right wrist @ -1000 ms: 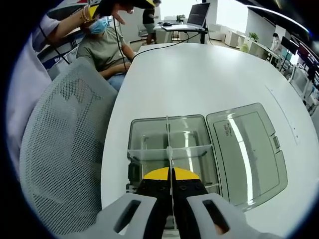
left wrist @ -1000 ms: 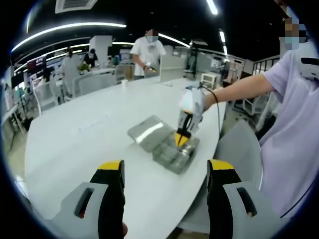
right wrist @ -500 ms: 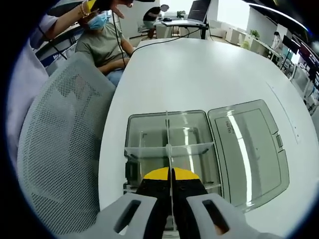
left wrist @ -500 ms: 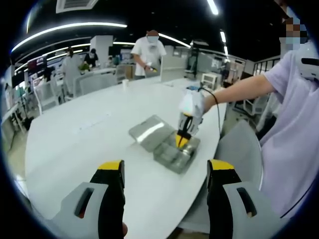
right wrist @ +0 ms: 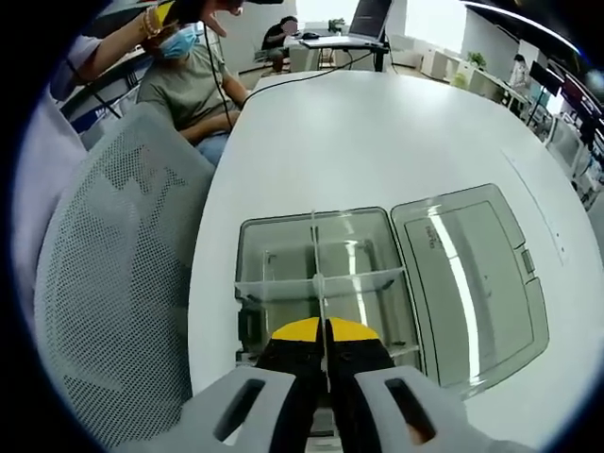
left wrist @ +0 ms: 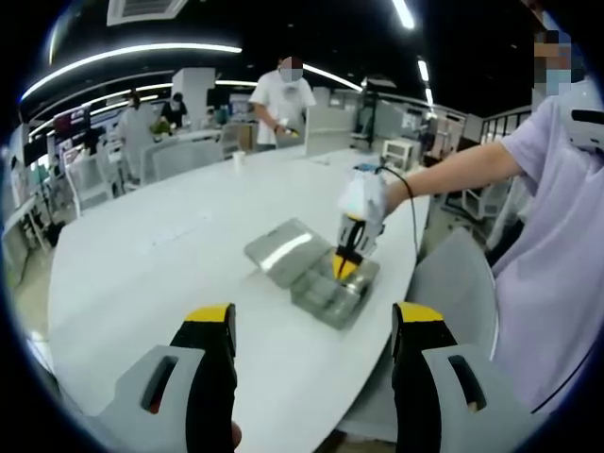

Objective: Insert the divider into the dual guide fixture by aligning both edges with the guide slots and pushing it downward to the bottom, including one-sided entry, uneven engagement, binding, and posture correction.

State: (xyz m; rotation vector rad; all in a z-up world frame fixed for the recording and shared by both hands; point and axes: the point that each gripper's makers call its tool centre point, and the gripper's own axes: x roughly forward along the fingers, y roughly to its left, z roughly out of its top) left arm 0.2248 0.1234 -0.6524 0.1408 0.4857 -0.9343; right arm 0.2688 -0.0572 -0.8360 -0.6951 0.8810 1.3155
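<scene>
1. The right gripper [right wrist: 324, 351] has its jaws pressed together on the near end of a thin clear divider [right wrist: 317, 264]. The divider runs straight ahead from the jaw tips, edge-on to the camera, over the middle of the clear plastic box [right wrist: 253, 283].
2. That box is the guide fixture. It sits directly ahead of and below the right gripper's jaws on the white table [right wrist: 377, 132], with its clear hinged lid [right wrist: 467, 278] laid open flat to the right of the jaws.
3. A second clear divider [right wrist: 368, 281] already crosses the box from side to side, just beyond the jaw tips. The held divider meets it near its centre; whether the two are slotted together I cannot tell.
4. The left gripper [left wrist: 313, 363] is spread wide with nothing between its jaws. It hangs well back from the box [left wrist: 326, 294], where the right gripper [left wrist: 347, 255] stands over it.
5. The divider looks light, thin and stiff but easily bowed, and slick. A pinch at mid-length of the top edge should keep it from tipping.
6. Pushed unevenly, it would likely bind in one slot, so press gently and level.
</scene>
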